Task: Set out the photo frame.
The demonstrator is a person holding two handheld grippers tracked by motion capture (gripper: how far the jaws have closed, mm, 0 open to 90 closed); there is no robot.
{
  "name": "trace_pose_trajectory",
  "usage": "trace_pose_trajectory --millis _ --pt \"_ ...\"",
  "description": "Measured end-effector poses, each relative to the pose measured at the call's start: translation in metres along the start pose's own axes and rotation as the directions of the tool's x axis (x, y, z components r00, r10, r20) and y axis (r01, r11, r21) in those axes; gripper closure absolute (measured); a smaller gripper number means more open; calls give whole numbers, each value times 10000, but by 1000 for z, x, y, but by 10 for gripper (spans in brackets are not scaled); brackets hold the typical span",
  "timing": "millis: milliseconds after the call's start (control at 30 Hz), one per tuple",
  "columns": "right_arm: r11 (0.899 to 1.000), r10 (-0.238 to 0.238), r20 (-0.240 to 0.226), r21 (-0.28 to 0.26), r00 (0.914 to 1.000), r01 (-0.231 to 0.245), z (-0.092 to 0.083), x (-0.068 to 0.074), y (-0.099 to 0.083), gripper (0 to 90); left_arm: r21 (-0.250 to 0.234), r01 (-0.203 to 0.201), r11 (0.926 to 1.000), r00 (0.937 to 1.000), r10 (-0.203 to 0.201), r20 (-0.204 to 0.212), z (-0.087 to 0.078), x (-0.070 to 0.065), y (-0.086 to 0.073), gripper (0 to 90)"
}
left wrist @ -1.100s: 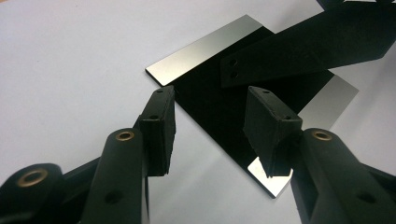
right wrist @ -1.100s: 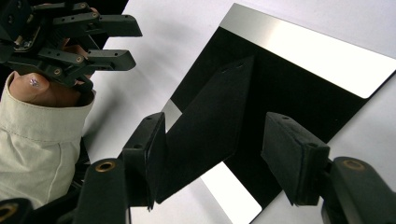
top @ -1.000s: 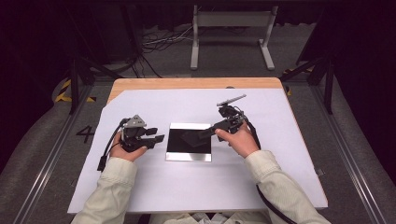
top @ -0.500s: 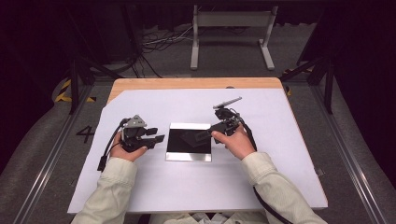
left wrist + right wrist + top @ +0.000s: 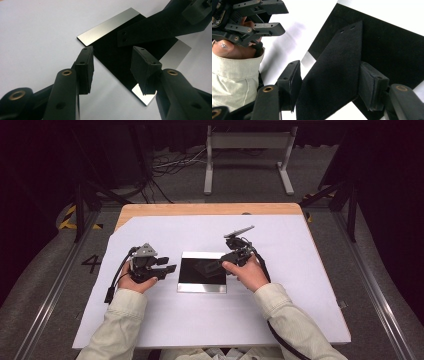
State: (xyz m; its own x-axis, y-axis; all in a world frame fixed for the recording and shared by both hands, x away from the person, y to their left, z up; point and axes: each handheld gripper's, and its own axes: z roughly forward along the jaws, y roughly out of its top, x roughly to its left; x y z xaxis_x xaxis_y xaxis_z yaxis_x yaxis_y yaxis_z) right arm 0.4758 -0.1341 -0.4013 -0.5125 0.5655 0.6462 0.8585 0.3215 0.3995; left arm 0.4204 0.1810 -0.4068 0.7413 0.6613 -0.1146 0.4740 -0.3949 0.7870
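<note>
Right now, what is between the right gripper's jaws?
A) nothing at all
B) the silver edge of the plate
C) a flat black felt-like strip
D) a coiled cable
C: in the right gripper view, a flat black strip with two small holes near its far end stands between the right gripper's pads, over the black plate with silver edges.

Right gripper slightly lower (left unmoved)
</note>
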Motion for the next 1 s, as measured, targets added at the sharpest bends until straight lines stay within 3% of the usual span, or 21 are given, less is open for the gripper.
trace_pose_trajectory --millis 467,1000 --pt "9996 260 -154 146 9995 -257 8 -2 2 419 -17 -4 10000 10000 4 11 0 0 0 538" --pt "9992 323 62 213 9995 -325 10 -3 4 478 11 -7 10000 10000 7 19 1 0 0 538"
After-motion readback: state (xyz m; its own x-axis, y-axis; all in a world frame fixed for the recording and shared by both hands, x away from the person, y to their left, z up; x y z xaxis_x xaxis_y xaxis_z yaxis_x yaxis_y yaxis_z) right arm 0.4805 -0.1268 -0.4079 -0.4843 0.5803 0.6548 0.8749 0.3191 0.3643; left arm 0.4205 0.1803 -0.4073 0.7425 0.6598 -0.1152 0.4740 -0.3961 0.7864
